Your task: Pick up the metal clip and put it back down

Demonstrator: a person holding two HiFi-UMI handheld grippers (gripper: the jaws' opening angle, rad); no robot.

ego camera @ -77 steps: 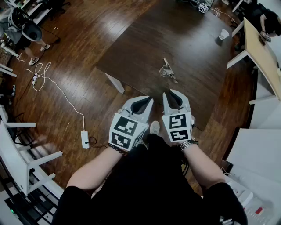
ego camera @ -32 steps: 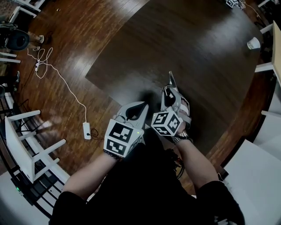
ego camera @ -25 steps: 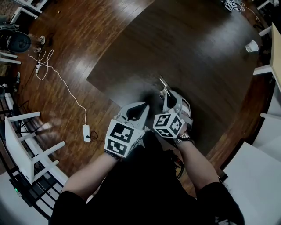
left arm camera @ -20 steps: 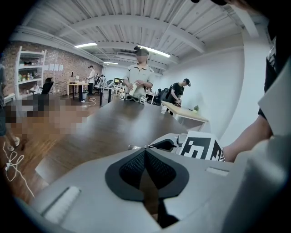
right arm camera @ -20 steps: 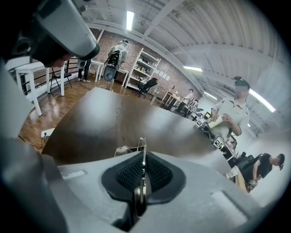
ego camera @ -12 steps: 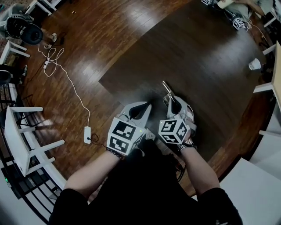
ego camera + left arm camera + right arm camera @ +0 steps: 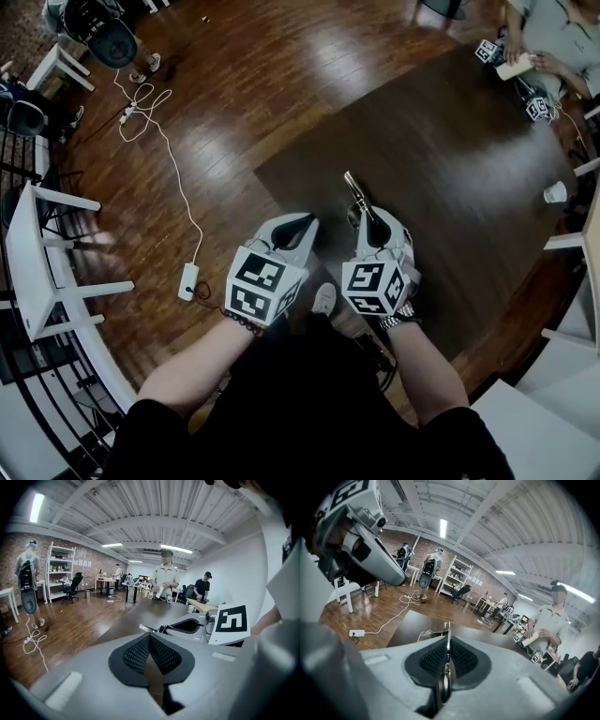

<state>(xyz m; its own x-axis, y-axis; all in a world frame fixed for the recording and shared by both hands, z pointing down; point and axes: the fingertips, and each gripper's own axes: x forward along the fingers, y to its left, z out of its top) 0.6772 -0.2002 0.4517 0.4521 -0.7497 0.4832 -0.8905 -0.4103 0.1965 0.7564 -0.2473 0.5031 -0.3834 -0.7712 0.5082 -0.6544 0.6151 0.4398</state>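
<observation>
Right gripper (image 7: 367, 214) pinches the metal clip (image 7: 356, 187), held above the table (image 7: 450, 169) at frame centre; left gripper (image 7: 302, 225) closed, empty. Pick-up looks done, putting it back down remains

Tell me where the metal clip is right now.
In the head view, the metal clip is pinched in the right tool, right of centre, and sticks out ahead of the jaws over the dark table.
</observation>
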